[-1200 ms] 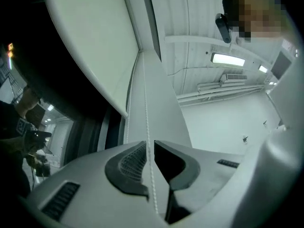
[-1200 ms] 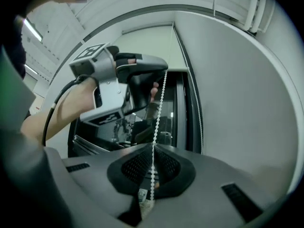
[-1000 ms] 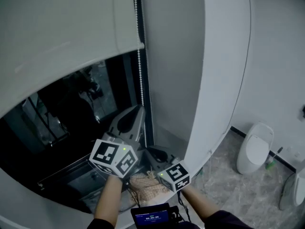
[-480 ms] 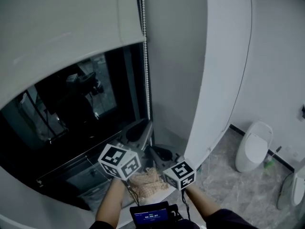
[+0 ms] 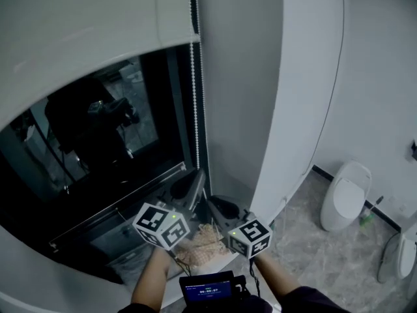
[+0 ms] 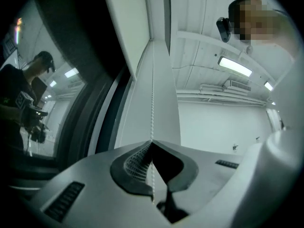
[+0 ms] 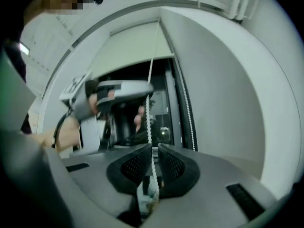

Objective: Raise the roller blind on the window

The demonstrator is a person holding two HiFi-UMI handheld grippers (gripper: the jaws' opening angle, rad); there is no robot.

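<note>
My left gripper [image 6: 152,145] has come down, fingers clamped on the bead chain [image 5: 194,103], and the roller blind [image 5: 85,31] now hangs higher over the window [image 5: 104,142]. My right gripper [image 7: 153,148], fingers pinched shut on the chain below, looks ready to pull next.

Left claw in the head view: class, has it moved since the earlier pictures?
Yes. The left claw, shut on the bead chain, has come down, sitting lower against the window's bottom rail.

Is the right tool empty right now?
No, the right tool is closed on the bead chain, which runs up from between its jaws.
</note>
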